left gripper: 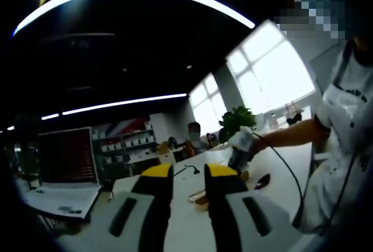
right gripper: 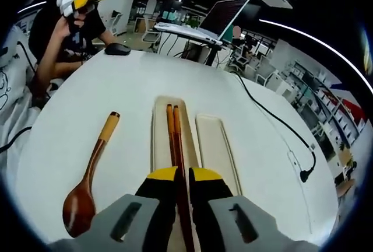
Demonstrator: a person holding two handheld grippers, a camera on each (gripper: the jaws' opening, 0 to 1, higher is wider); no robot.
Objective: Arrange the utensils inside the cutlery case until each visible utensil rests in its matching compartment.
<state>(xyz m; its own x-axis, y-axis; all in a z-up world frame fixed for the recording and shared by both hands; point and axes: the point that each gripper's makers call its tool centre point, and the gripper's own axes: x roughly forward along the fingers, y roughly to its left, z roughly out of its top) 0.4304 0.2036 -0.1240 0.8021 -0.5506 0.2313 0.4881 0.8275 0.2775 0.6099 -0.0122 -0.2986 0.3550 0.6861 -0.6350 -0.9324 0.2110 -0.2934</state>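
**Wooden chopsticks clamped in the right gripper, over the case**

Wooden chopsticks (right gripper: 175,147) run up the middle of the right gripper view, a reddish-brown pair with orange tips. Their near ends pass between the yellow-tipped jaws of the right gripper (right gripper: 182,176), which are closed on them at the bottom centre of the frame. The far ends lie along the left compartment of the cutlery case (right gripper: 160,141), a pale long tray on the white table (right gripper: 262,164). Just right of it sits a second pale tray (right gripper: 215,147) of like shape; whether it is another compartment or a lid, I cannot tell. A wooden spoon (right gripper: 90,176) lies on the table at lower left, outside the case, bowl toward the camera and orange handle end pointing away. A black cable (right gripper: 280,123) curves across the right side of the table. A black mouse (right gripper: 117,48) rests near the far edge, upper left, and a laptop (right gripper: 213,18) stands at top centre.

In the left gripper view the left gripper (left gripper: 189,173) points across the room, lifted off the table, its jaws apart with nothing between them. To the right a person's hand (left gripper: 242,141) holds the other gripper over the table.
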